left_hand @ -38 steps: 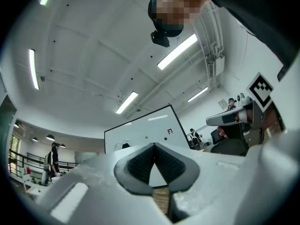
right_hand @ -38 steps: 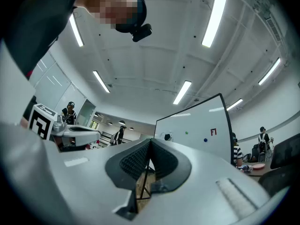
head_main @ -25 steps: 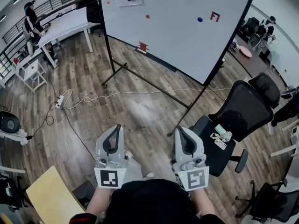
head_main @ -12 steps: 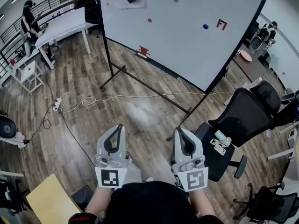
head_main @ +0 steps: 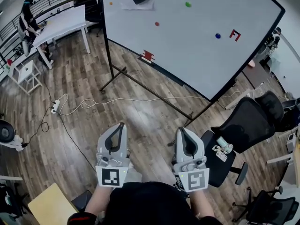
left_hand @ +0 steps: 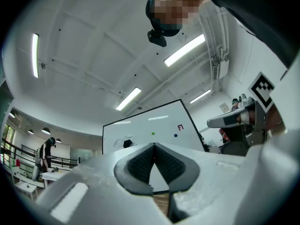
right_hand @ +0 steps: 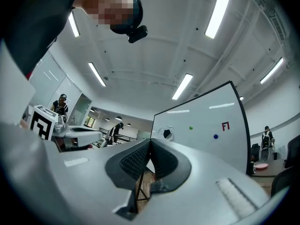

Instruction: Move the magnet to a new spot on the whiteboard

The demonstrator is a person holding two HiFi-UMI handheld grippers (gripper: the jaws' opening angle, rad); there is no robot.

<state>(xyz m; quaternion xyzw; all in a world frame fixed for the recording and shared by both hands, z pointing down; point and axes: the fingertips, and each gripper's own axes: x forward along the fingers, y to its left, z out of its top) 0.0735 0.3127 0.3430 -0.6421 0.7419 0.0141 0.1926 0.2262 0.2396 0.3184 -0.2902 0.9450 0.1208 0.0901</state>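
Whiteboard [head_main: 187, 50] with blue magnet [head_main: 218, 35] ahead; left tool [head_main: 121, 125] and right tool [head_main: 180, 130] pressed together, empty

Open floor [head_main: 140, 118] before whiteboard [head_main: 187, 41]; office chair [head_main: 248, 123] at right.

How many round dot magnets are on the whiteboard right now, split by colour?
orange dot: 1
red dot: 1
green dot: 1
blue dot: 1
Total: 4
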